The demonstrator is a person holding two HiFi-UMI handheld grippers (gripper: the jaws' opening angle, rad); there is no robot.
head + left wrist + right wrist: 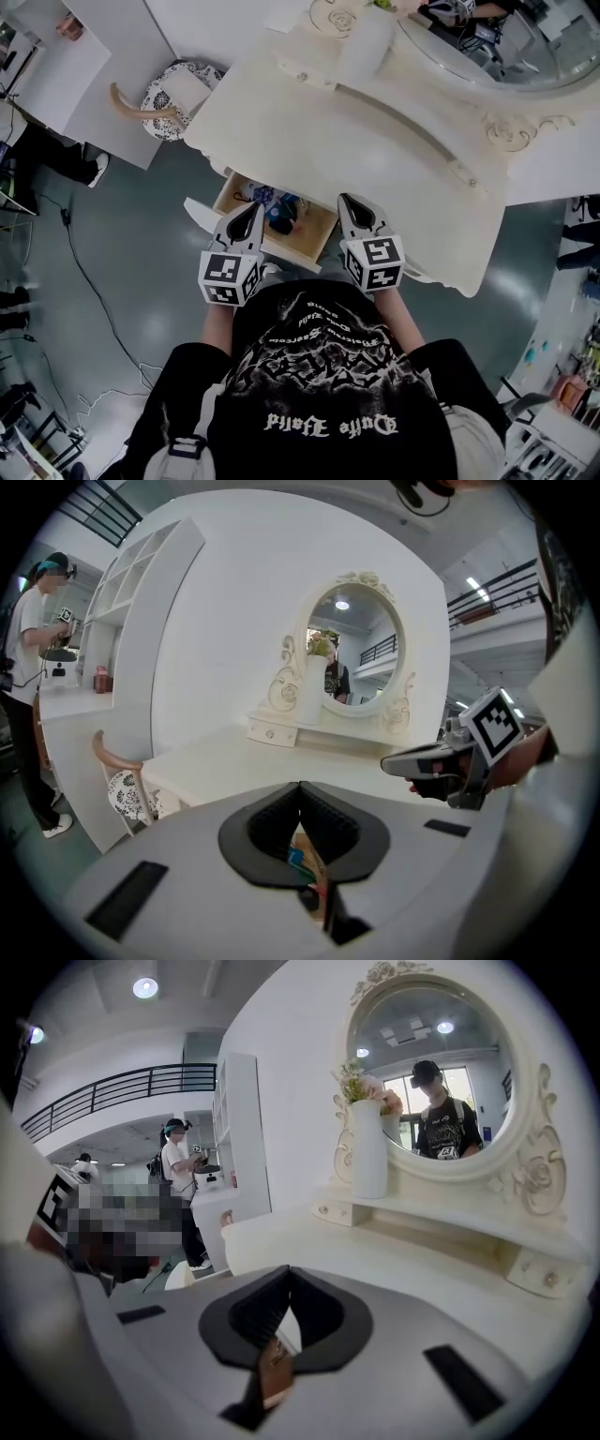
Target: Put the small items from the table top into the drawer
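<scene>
The cream dressing table [375, 159] has its drawer [317, 228] pulled out below the front edge. Small items [272, 202], some of them blue, lie inside the drawer. My left gripper [255, 206] hovers over the drawer's left part; its jaws are shut with nothing between them. My right gripper [345, 201] sits over the drawer's right end, also shut and holding nothing. In the left gripper view the pads [323, 813] meet at the tip, and drawer contents [300, 860] show beneath them. The right gripper [288, 1271] points at the table top [394, 1260].
An oval mirror [441, 1082] and a white vase with flowers [368, 1147] stand at the back of the table. A chair with a patterned seat [178, 94] is at the table's left end. A person [37, 667] stands by white shelves to the left.
</scene>
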